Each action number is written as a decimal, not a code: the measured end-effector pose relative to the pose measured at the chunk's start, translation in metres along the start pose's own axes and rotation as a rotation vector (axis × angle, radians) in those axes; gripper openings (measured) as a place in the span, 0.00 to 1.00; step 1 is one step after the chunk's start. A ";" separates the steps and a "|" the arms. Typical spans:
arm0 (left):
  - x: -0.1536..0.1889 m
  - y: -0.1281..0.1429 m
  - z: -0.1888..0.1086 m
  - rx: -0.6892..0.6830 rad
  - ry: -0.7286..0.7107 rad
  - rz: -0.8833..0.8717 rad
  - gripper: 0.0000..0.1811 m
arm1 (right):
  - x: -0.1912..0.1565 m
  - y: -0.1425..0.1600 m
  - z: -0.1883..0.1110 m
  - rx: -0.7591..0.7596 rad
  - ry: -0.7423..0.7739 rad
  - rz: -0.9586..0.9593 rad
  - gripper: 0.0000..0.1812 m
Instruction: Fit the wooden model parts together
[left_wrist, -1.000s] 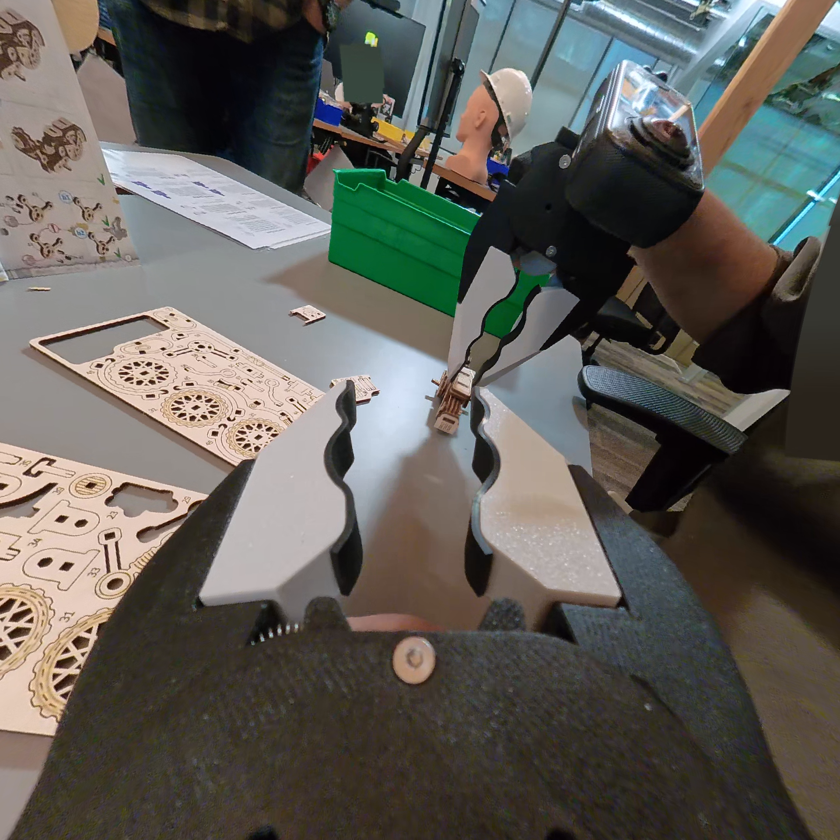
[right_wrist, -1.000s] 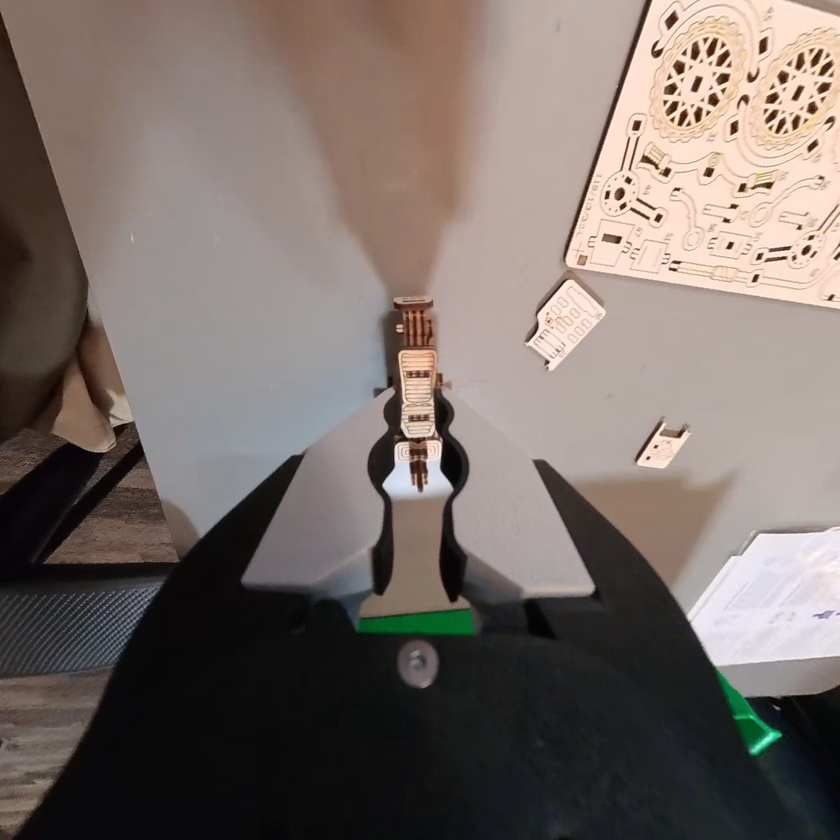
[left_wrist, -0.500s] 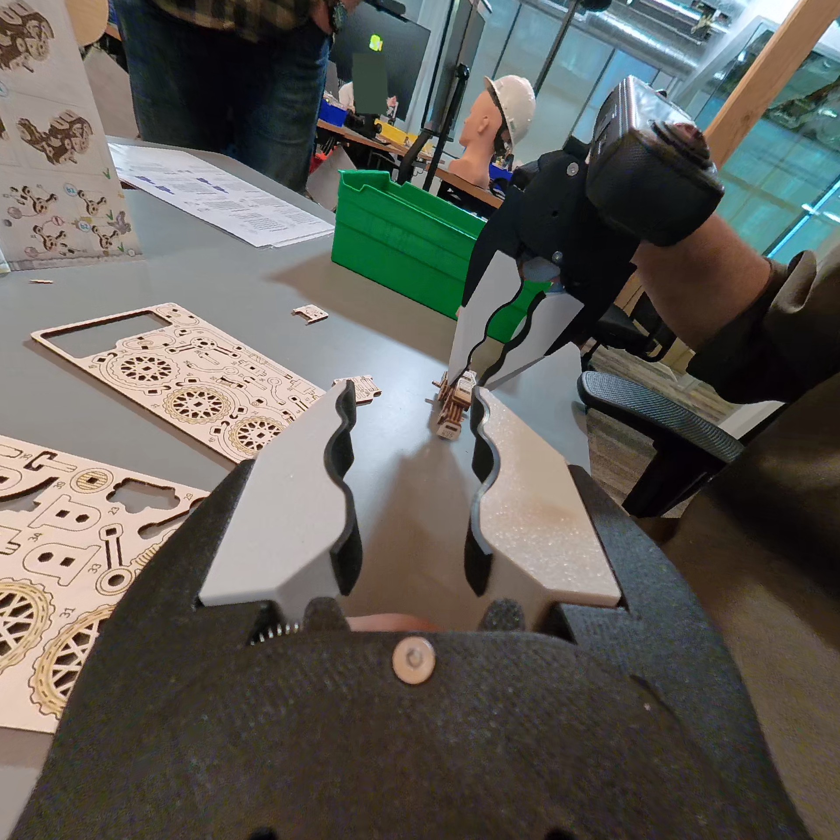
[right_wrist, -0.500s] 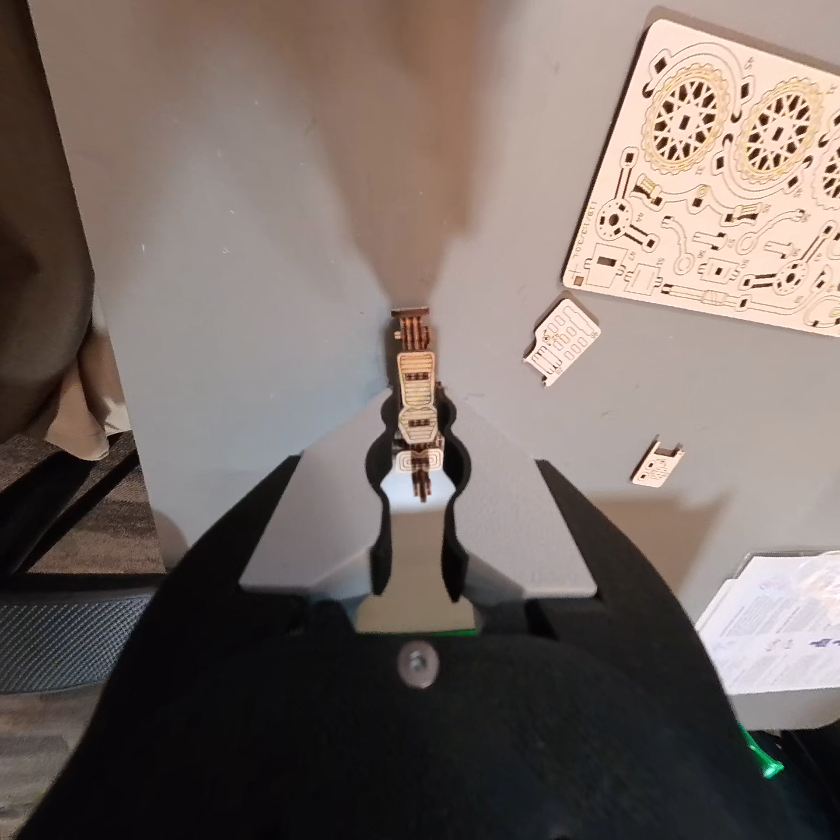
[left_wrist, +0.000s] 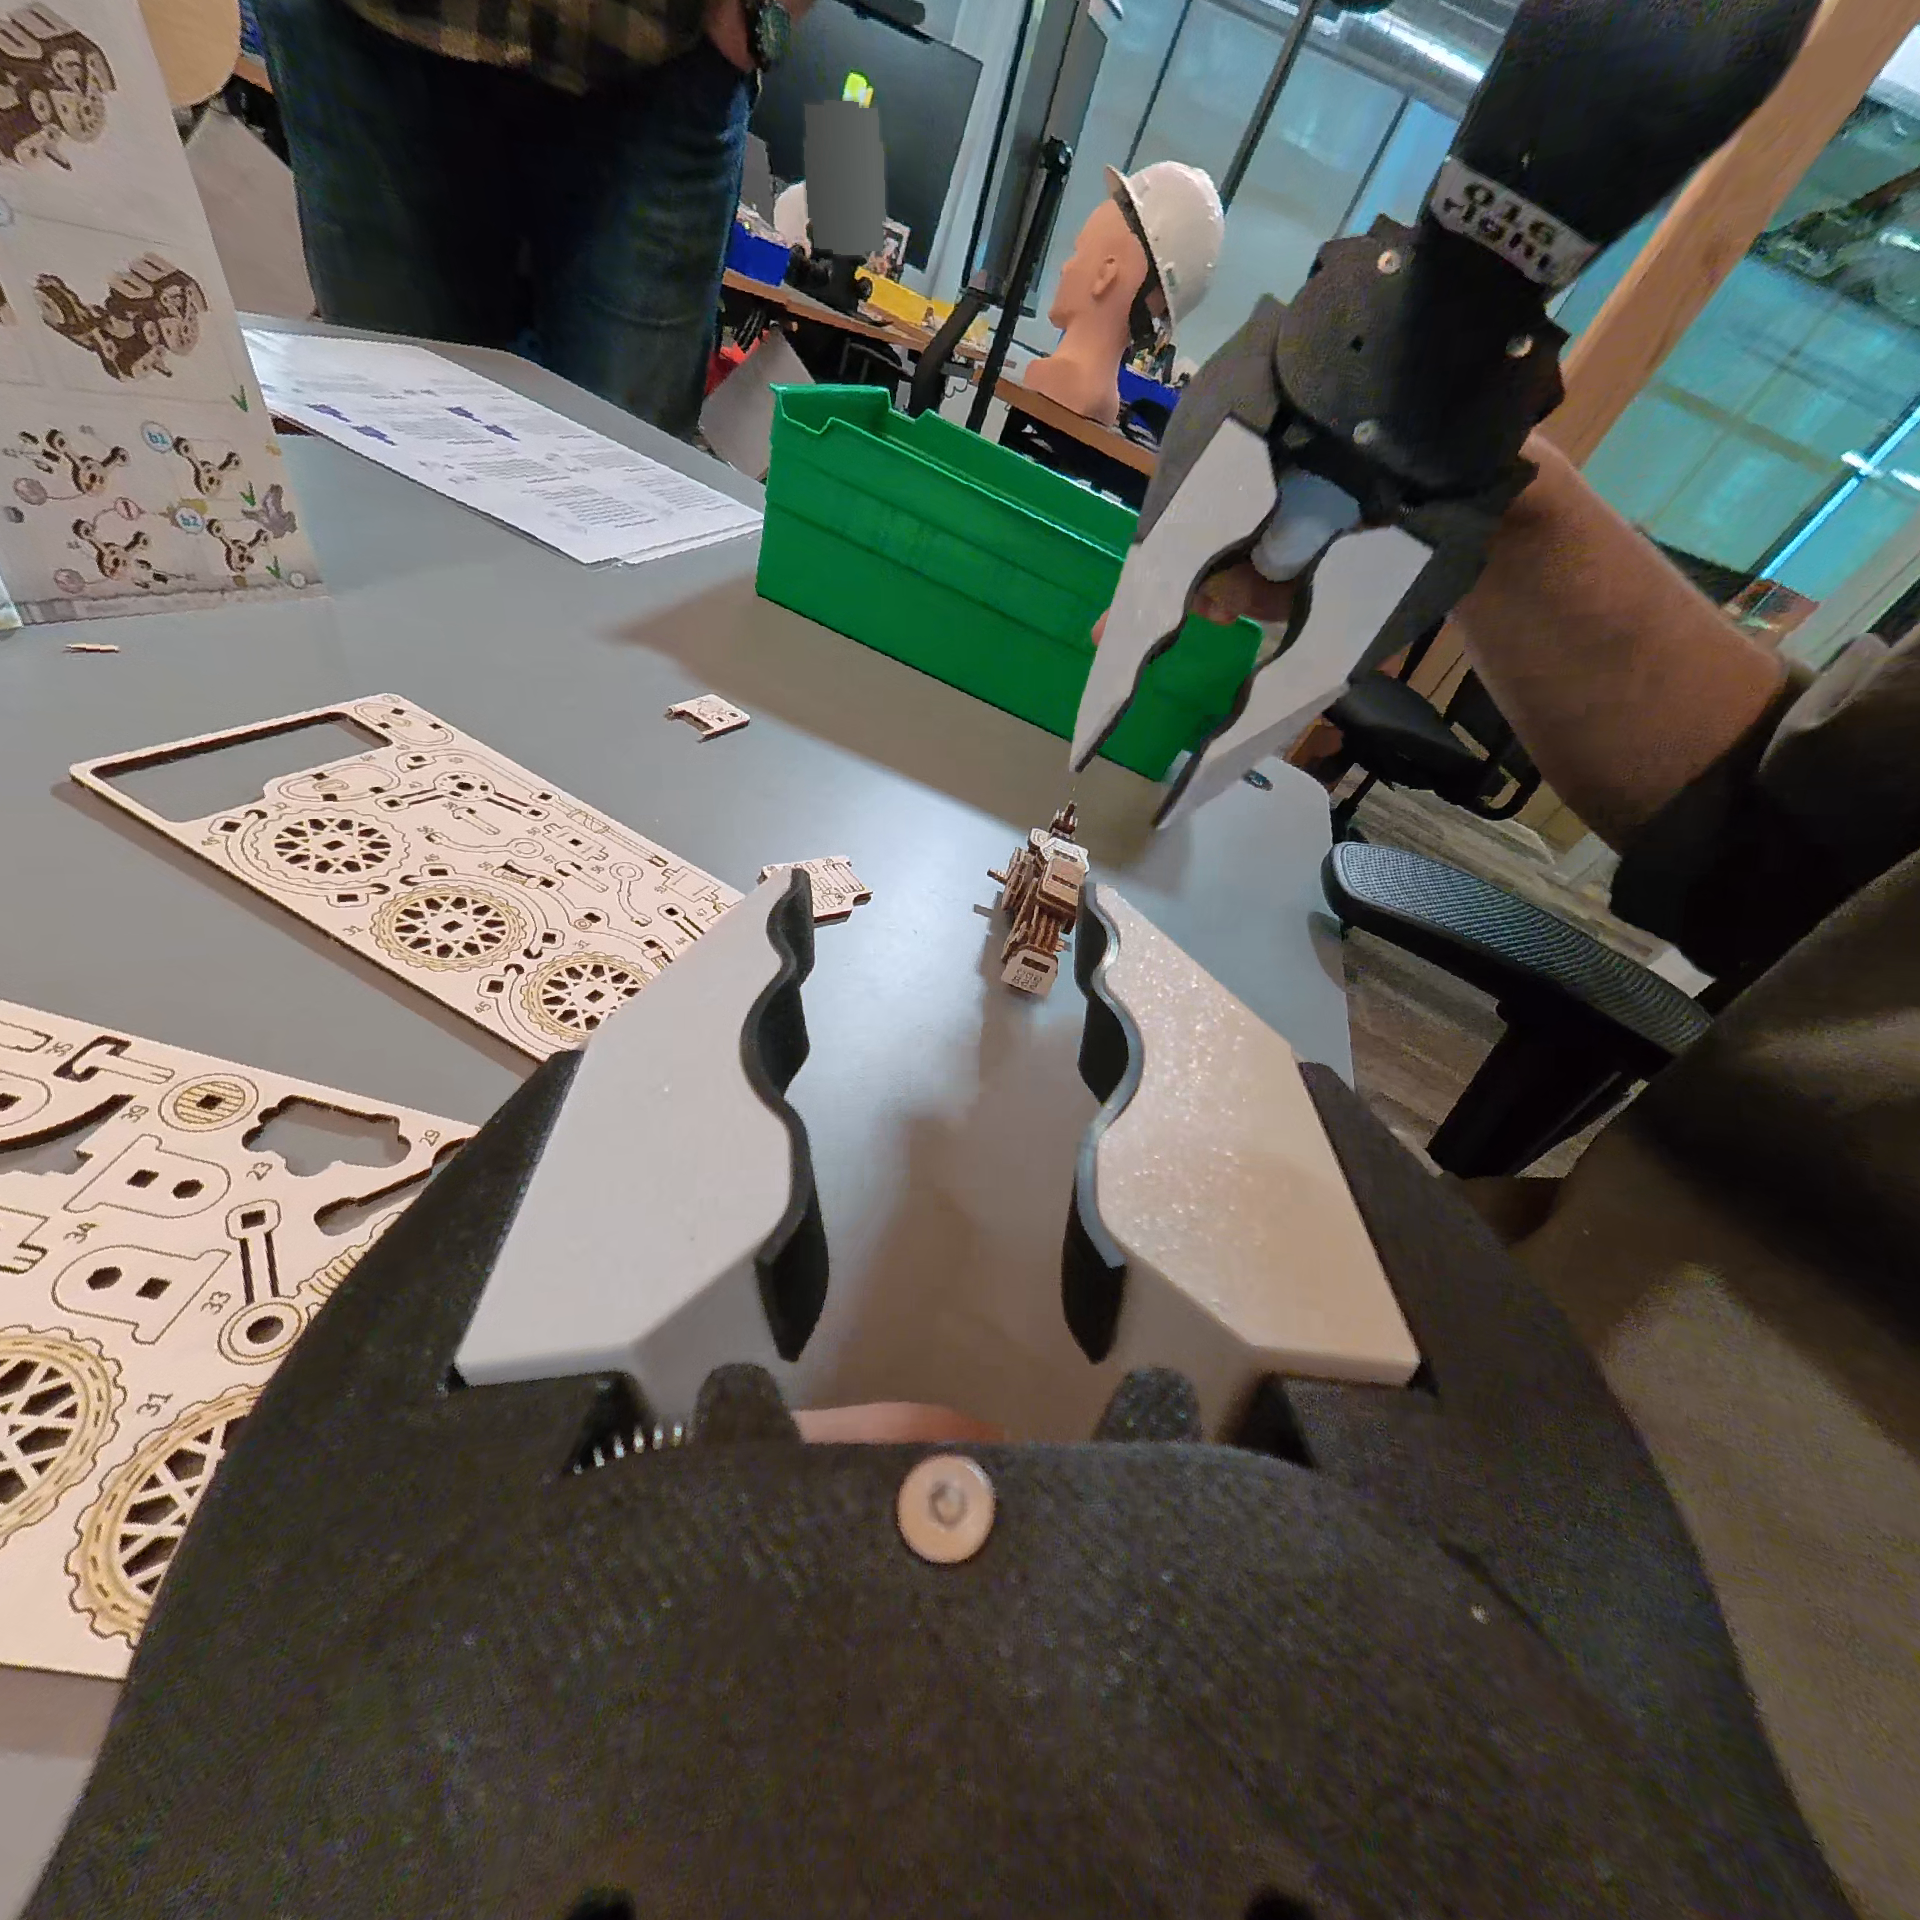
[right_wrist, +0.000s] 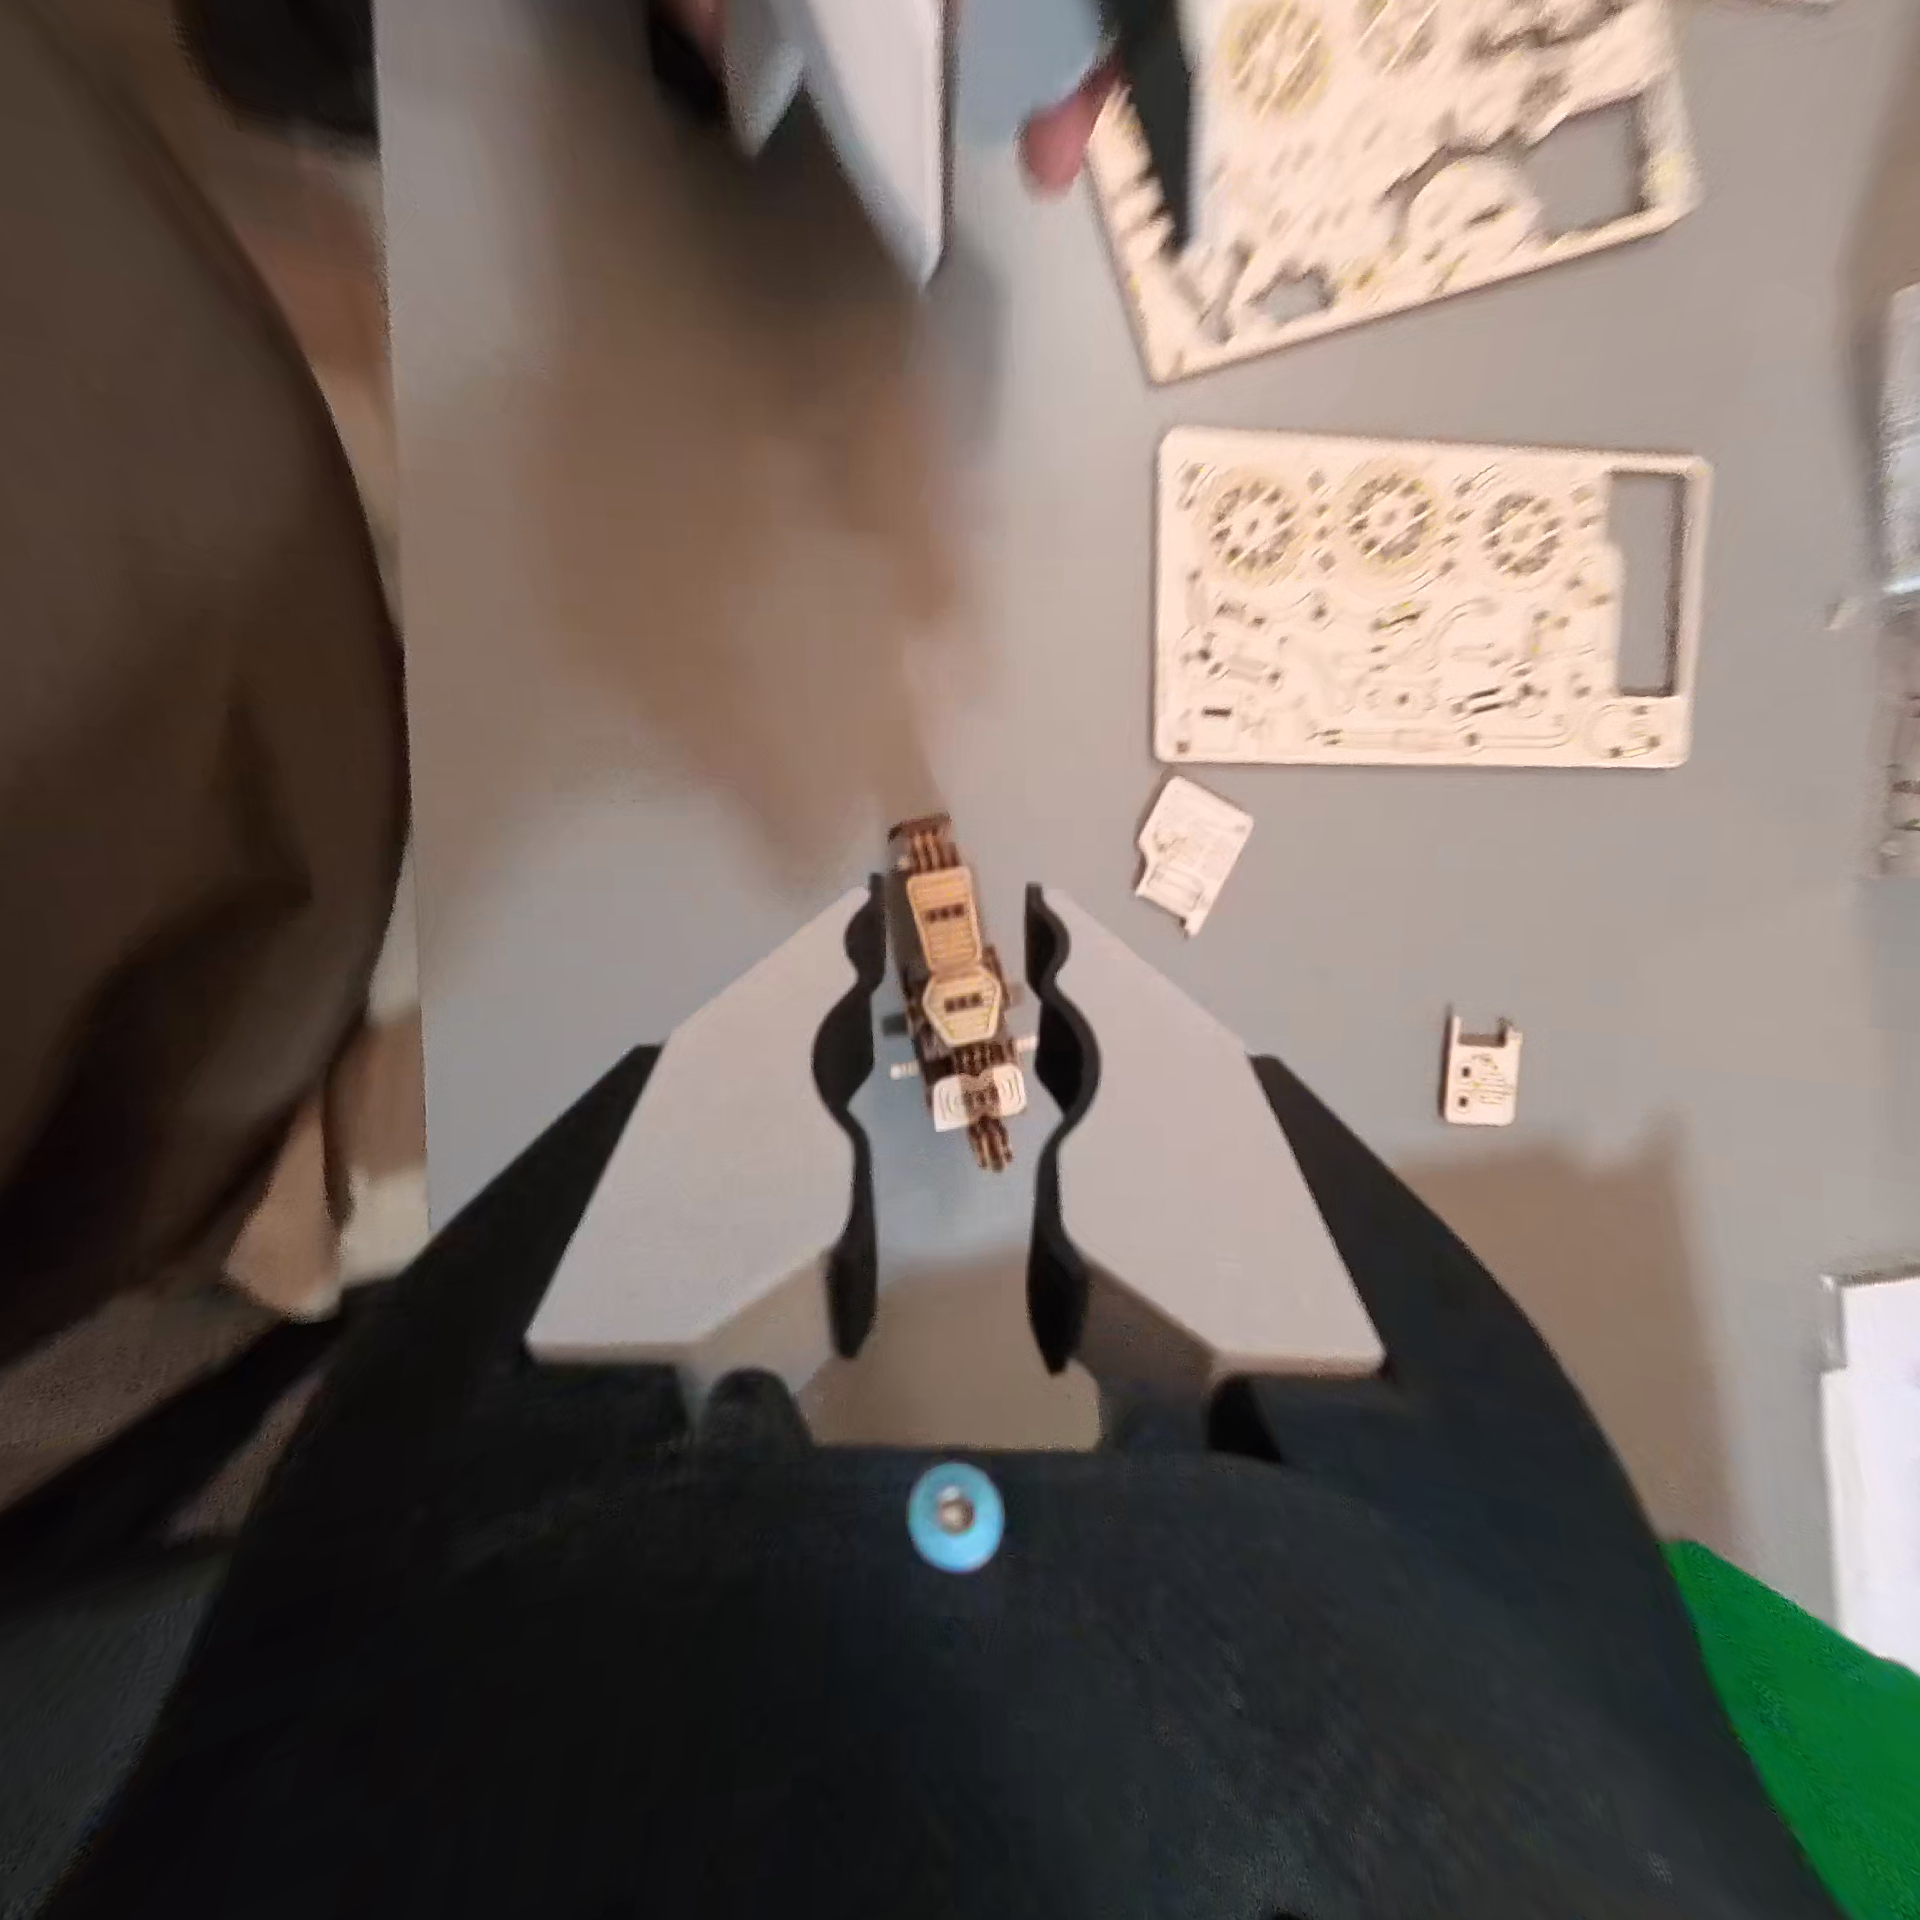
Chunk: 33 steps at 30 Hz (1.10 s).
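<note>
Just beyond the spread-apart left gripper (left_wrist: 940, 904) stands the small brown-and-cream wooden model (left_wrist: 1039, 902), the lifted right gripper (left_wrist: 1122, 795) parted above it; its number band stays unquoted.

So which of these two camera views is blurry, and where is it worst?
The right wrist view is motion-blurred, worst along the top, where the left gripper and the upper wooden parts sheet smear; the small wooden model stays fairly readable. The left wrist view is sharp, with wide-angle bending at the edges and soft shadows on the table.
</note>
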<state>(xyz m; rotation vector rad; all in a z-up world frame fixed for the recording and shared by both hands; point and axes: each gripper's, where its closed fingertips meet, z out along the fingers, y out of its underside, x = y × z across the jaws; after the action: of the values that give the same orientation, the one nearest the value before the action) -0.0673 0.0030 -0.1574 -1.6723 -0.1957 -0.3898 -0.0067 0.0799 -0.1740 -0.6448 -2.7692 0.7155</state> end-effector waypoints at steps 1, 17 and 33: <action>0.000 0.000 0.000 -0.003 -0.001 0.004 0.27 | 0.003 -0.003 -0.005 0.093 0.030 0.036 0.14; 0.001 0.006 0.006 -0.036 -0.013 -0.006 0.27 | 0.012 0.070 0.000 0.390 0.148 0.290 0.16; 0.001 0.004 0.005 -0.025 0.016 -0.042 0.27 | 0.009 0.066 0.009 0.408 0.106 0.300 0.05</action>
<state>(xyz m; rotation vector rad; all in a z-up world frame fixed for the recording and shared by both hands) -0.0643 0.0071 -0.1617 -1.6911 -0.2152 -0.4393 0.0062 0.1325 -0.2141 -0.9791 -2.3487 1.2240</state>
